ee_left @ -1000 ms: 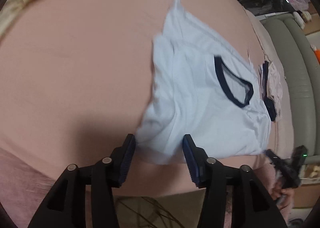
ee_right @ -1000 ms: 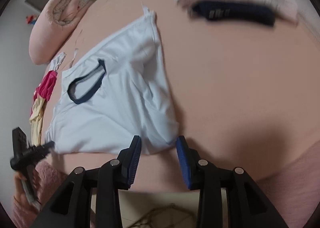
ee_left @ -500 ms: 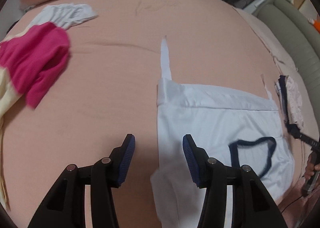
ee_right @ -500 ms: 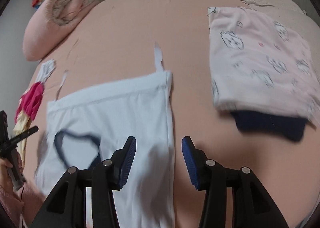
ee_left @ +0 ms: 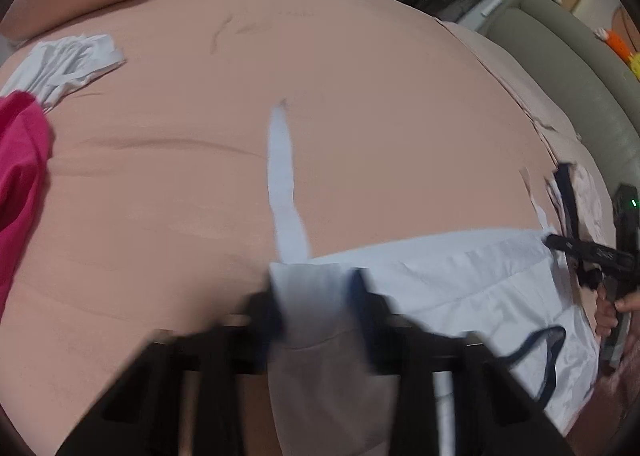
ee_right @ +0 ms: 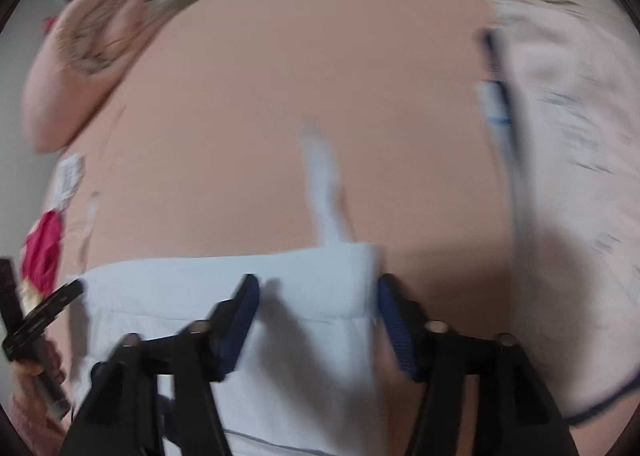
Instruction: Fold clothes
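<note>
A white T-shirt with a navy collar (ee_left: 460, 280) lies flat on the pink bed, its far hem edge folded over, with a thin white strip (ee_left: 282, 172) reaching away from each far corner. My left gripper (ee_left: 316, 304) is open, its jaws on either side of the shirt's far left corner. My right gripper (ee_right: 318, 320) is open, its jaws on either side of the far right corner (ee_right: 352, 276). Both views are blurred. The right gripper also shows in the left wrist view (ee_left: 592, 256), and the left gripper in the right wrist view (ee_right: 36, 316).
A magenta garment (ee_left: 20, 160) and a white one (ee_left: 64, 64) lie at the left. A folded pink patterned garment over a navy one (ee_right: 568, 176) lies at the right. A pink pillow (ee_right: 84, 48) sits at the head. A grey padded bed edge (ee_left: 580, 76) runs along the right.
Both grippers have moved forward along the shirt to its far corners and lowered close to the cloth. The jaws stay open.
</note>
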The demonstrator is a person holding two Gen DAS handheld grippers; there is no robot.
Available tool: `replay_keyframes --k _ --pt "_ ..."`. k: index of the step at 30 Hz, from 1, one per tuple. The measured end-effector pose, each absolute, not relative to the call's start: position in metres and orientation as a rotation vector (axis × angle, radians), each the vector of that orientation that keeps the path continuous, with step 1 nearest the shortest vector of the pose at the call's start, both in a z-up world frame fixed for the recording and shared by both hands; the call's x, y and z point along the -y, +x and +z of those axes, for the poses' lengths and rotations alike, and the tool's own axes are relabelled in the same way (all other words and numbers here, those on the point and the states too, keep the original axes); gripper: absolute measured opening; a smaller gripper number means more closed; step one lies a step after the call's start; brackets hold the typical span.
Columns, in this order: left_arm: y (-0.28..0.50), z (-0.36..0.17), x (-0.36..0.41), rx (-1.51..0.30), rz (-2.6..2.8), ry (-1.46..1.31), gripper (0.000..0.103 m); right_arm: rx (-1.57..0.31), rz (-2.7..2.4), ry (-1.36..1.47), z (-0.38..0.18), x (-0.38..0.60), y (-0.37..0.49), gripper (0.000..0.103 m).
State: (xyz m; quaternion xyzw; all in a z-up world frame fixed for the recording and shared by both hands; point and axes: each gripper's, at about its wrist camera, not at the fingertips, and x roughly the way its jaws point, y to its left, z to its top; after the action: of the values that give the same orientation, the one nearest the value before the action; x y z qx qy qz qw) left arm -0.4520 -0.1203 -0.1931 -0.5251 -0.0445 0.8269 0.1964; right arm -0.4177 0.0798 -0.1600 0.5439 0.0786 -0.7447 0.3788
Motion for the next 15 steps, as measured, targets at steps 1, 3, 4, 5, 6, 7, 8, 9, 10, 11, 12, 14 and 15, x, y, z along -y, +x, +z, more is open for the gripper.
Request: replay_keyframes --k 1,3,4,5,6,7,8,9,10,11,12,14,15 --pt "-0.453 -0.19 0.121 0.114 2.308 -1.456 0.006 -0.205 -1.893 1.374 -0.16 -0.075 -0.417 0.012" --pt "-0.451 -0.177 0.122 0.074 2.313 -1.403 0.005 -0.212 -1.875 1.342 -0.159 -0.067 -0.417 0.007" --pt "-0.449 -0.168 0.123 0.043 2.319 -1.368 0.005 -0.216 -1.866 1.326 -0.159 -0.062 -0.417 0.007" --pt "-0.446 -0.158 0.123 0.012 2.325 -1.333 0.005 -0.219 -1.857 1.31 -0.158 -0.058 -0.416 0.007" --pt "-0.439 -0.145 0.124 -0.023 2.324 -1.294 0.005 -0.223 -1.848 1.293 -0.157 -0.054 -0.416 0.007" --pt "-0.432 -0.133 0.125 -0.06 2.323 -1.255 0.005 -0.228 -1.843 1.249 -0.146 -0.06 -0.409 0.007" --pt "-0.421 -0.12 0.125 -0.127 2.331 -1.21 0.005 -0.233 -1.838 1.206 -0.134 -0.066 -0.403 0.007" --pt "-0.406 -0.11 0.125 -0.191 2.335 -1.165 0.005 -0.238 -1.832 1.163 -0.123 -0.072 -0.396 0.007" --pt "-0.389 -0.099 0.129 -0.26 2.337 -1.116 0.005 -0.259 -1.824 1.124 -0.114 -0.082 -0.386 0.007" --pt "-0.373 -0.088 0.133 -0.327 2.337 -1.067 0.005 -0.279 -1.817 1.085 -0.106 -0.092 -0.377 0.007" --pt "-0.359 -0.081 0.136 -0.388 2.336 -1.023 0.005 -0.299 -1.808 1.047 -0.097 -0.102 -0.367 0.007" --pt "-0.336 -0.07 0.141 -0.505 2.315 -0.966 0.005 -0.347 -1.787 0.98 -0.084 -0.122 -0.346 0.007" --pt "-0.325 -0.069 0.145 -0.535 2.303 -0.957 0.005 -0.374 -1.773 0.953 -0.08 -0.132 -0.334 0.007"
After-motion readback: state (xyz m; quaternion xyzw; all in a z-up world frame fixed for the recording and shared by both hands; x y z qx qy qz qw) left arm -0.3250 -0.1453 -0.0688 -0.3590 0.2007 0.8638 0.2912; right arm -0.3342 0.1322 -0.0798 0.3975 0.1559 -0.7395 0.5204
